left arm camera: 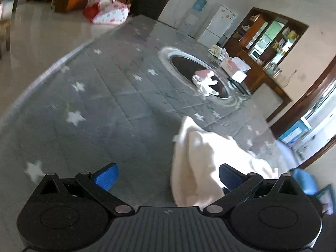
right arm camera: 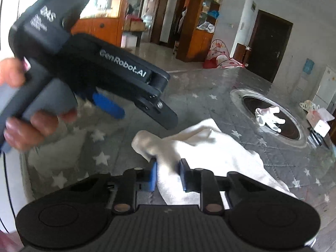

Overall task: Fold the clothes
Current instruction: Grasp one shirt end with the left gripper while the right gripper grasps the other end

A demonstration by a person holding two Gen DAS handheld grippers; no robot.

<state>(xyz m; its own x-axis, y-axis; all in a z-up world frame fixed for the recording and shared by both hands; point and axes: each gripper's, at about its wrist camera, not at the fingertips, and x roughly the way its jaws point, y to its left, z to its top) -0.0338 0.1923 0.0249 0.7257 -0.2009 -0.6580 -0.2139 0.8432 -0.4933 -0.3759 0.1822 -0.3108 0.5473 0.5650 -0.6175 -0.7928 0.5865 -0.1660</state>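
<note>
R gripper (right arm camera: pixel 168 173) was clamped on the white garment (right arm camera: pixel 210 153), which lay on the star-print quilt (right arm camera: pixel 100 157), near side of the round hob (right arm camera: pixel 271 117). Long axis ran away rightward. L gripper (left arm camera: pixel 168 178) was spread wide, cloth edge just beside its right finger.

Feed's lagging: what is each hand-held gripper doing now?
Left hand-held gripper: open, holding nothing.
Right hand-held gripper: shut on the white cloth.
</note>
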